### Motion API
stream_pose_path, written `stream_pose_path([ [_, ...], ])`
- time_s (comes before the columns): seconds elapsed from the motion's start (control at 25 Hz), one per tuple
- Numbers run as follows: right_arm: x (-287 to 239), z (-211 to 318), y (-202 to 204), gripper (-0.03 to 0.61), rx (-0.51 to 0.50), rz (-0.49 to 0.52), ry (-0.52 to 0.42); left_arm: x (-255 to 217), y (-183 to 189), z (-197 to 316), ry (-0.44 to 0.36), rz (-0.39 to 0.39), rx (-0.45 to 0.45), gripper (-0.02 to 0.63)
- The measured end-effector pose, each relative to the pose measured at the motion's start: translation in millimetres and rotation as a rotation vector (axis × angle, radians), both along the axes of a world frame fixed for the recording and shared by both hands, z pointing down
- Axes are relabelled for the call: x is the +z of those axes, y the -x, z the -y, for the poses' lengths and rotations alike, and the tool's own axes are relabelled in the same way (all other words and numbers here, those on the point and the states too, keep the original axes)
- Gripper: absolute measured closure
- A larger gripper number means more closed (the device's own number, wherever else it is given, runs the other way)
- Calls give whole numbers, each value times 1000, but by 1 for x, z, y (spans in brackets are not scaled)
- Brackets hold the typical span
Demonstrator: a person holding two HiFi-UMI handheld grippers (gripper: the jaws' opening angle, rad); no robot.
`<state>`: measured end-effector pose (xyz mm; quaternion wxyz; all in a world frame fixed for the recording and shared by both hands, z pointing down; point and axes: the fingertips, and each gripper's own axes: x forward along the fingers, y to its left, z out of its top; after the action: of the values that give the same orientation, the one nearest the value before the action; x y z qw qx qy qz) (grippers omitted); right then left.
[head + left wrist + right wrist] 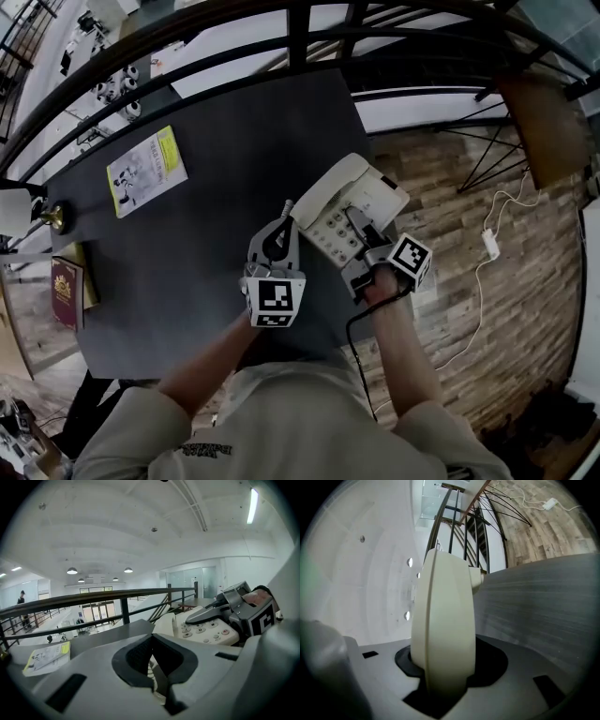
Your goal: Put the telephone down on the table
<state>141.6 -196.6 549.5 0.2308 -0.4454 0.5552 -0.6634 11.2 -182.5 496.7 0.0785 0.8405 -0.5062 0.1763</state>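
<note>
A cream telephone (330, 192) with a keypad is carried over the right edge of the dark grey table (216, 187). My right gripper (358, 225) is shut on the phone's near edge, one finger lying across the keys. In the right gripper view the cream body (443, 620) stands edge-on between the jaws of that gripper (443, 670). My left gripper (286, 214) sits just left of the phone. Its jaws (154, 663) are closed on the white coiled cord (151, 671). The left gripper view also shows the telephone (206, 630) with the right gripper (220, 610) on it.
A leaflet (147, 169) lies on the table's far left, with a maroon book (67, 291) and a brass-based lamp (52, 217) at the left edge. A black railing (300, 28) runs behind the table. The wooden floor on the right carries a white power strip (489, 244).
</note>
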Motion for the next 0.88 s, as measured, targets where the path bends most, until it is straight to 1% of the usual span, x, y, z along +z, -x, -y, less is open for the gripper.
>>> stream_pose_path([
  [0.12,18,10,3,388,-2,17,31,21,-5,8,25,-5,11,609],
  [0.32,40,24,14,388,-11,12,84,40,0,21,53,8,-4,609],
  [0.56,64,26,12,388,-31,-44,110,61,7,25,93,-2,-32,609],
  [0.68,69,25,16,388,-77,-105,100,67,7,25,105,4,-25,609],
  [0.88,73,23,20,388,-174,-268,69,76,6,25,128,-8,-31,609],
])
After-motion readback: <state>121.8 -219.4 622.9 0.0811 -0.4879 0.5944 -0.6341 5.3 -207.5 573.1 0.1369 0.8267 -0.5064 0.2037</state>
